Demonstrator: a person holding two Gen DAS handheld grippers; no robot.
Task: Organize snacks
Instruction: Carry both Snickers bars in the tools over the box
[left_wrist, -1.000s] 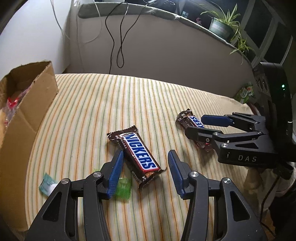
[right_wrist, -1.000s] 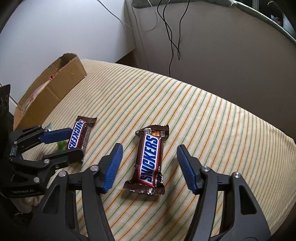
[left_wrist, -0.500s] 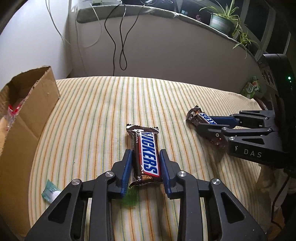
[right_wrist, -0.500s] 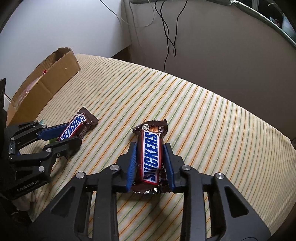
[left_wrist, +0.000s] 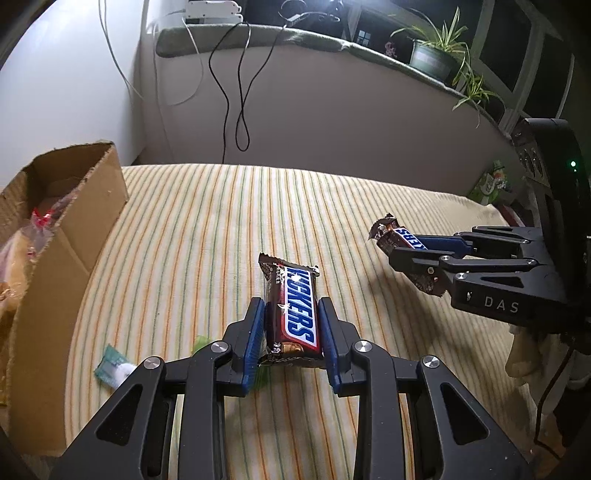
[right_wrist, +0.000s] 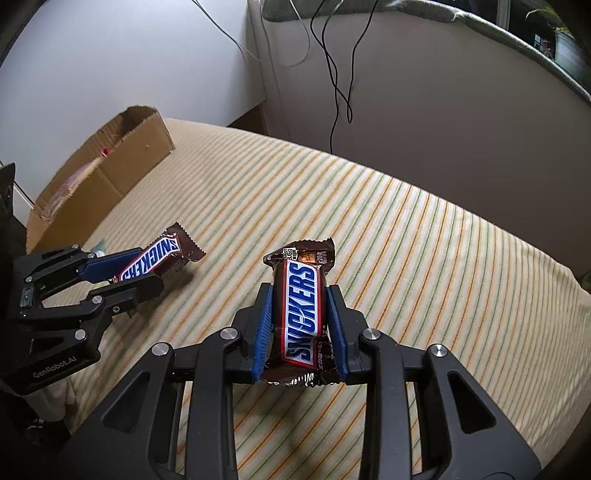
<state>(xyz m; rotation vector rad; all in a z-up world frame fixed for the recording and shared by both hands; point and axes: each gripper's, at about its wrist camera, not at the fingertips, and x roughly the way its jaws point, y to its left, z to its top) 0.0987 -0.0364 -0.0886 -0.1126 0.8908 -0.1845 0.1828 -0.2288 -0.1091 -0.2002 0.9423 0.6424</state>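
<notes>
My left gripper (left_wrist: 291, 314) is shut on a Snickers bar (left_wrist: 295, 314), its blue pads pressing both long sides and the bar held off the striped cloth. In the right wrist view that same gripper (right_wrist: 147, 273) appears at the left with its bar (right_wrist: 155, 258). My right gripper (right_wrist: 300, 306) is shut on a second Snickers bar (right_wrist: 301, 314), also raised above the cloth. The left wrist view shows it at the right, right gripper (left_wrist: 395, 245) with bar (left_wrist: 402, 236) sticking out past the fingertips.
An open cardboard box (left_wrist: 62, 236) with wrapped snacks inside stands at the left edge of the striped table (left_wrist: 184, 229); it also shows as box (right_wrist: 110, 162). A small teal packet (left_wrist: 110, 367) and a green wrapper (left_wrist: 201, 341) lie near the front. Cables hang down the back wall (left_wrist: 236, 92).
Both grippers closed on the Snickers bars that lay between their open fingers a second ago, and both bars have lifted slightly off the cloth and straightened in the jaws.
</notes>
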